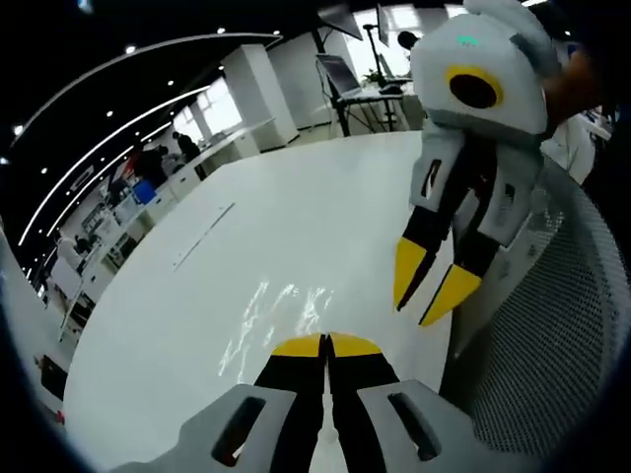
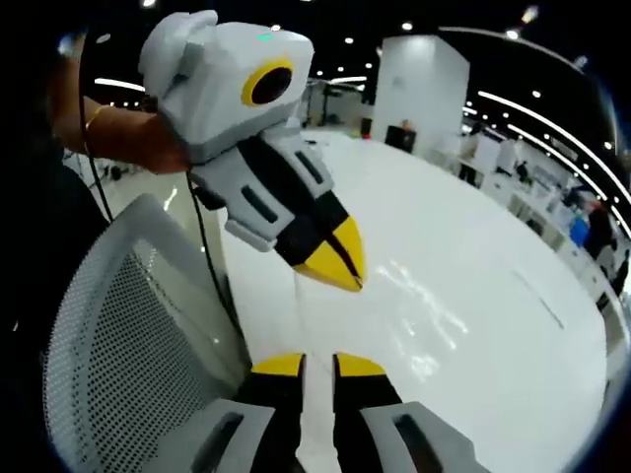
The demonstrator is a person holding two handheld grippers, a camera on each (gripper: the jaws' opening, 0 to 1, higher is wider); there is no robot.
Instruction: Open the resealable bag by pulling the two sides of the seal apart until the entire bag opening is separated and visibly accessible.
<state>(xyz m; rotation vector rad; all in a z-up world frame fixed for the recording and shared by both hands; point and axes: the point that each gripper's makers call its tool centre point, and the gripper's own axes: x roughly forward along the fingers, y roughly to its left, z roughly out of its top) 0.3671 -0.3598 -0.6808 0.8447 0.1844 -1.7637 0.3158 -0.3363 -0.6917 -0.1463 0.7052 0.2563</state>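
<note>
White glossy counter (image 1: 197, 325), wide and open toward far edge. Crinkled glints (image 1: 281, 315) just beyond left tool (image 1: 325, 345), probably the clear resealable bag; not certain. Left tool pressed together; right tool (image 2: 320, 365) slightly spread. Grey mesh chair back (image 1: 552, 335) at near edge.

My left gripper (image 1: 325, 345) shows yellow tips on black fingers in grey-white housings, and my right gripper (image 1: 434, 286), beside it above the glossy white table (image 1: 276, 236), wears the same yellow, black and pale grey, with a yellow ring around its black lens. At the table's edge I see a chair back (image 2: 128, 335) in white mesh dotted with dark holes.
</note>
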